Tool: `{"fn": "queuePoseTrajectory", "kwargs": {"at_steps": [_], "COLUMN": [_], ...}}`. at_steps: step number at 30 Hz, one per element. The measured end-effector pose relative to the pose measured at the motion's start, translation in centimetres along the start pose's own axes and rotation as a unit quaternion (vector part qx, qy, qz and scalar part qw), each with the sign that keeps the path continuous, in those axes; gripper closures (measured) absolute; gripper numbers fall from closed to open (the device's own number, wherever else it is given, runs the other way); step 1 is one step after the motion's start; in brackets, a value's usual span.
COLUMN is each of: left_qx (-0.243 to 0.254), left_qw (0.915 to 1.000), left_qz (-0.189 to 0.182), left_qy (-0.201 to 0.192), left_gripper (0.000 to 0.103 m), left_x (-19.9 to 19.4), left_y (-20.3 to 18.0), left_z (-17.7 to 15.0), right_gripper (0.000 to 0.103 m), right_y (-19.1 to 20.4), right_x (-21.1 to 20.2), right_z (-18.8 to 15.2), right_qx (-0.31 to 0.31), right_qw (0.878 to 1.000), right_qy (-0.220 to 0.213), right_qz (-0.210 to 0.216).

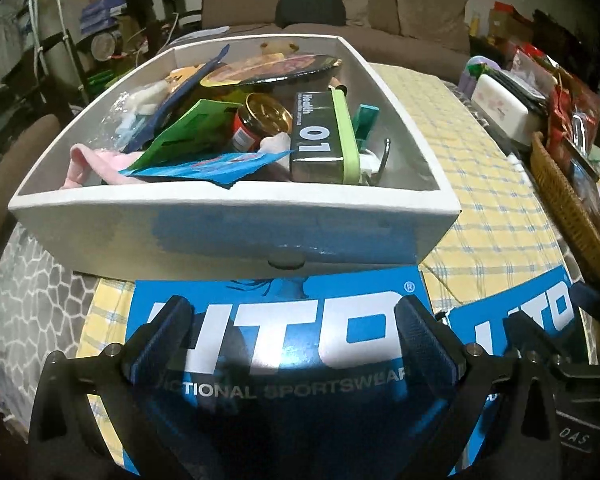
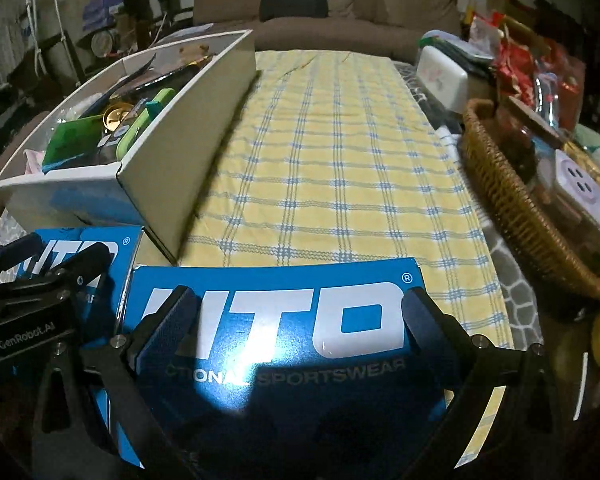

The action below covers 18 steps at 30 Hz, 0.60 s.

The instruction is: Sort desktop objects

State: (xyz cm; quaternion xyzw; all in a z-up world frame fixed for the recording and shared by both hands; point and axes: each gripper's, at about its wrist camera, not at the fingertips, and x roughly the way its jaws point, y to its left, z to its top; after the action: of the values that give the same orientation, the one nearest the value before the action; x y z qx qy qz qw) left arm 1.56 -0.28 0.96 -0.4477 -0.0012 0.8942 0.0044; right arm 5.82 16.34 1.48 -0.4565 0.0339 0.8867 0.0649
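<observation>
A white cardboard box stands on the yellow checked cloth, piled with items: a gold-lidded jar, a dark box marked "01", a green card, a blue packet, a pink cloth and a black lidded bowl. Two blue boxes with white lettering lie side by side in front of it. My left gripper hovers open over the left blue box. Over the right blue box, my right gripper is open too. Neither holds anything.
A wicker basket with packets and a white adapter lines the right edge. Behind it are a white case and red wrappers. A brown sofa runs along the back. The left gripper shows beside the white box.
</observation>
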Motion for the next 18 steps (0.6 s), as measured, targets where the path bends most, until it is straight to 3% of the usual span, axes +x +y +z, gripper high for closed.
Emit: {"fn": "queuePoseTrajectory", "kwargs": {"at_steps": [18], "left_qx": [0.005], "left_qw": [0.9999], "left_qz": [-0.011], "left_qy": [-0.002], "left_gripper": [0.0], "left_x": [0.14], "left_y": [0.15], "left_z": [0.15], "right_gripper": [0.0], "right_y": [-0.02], "right_x": [0.42], "right_z": [0.52], "right_qx": [0.012], "right_qw": [1.0], "right_qy": [0.003], "right_qz": [-0.01]}}
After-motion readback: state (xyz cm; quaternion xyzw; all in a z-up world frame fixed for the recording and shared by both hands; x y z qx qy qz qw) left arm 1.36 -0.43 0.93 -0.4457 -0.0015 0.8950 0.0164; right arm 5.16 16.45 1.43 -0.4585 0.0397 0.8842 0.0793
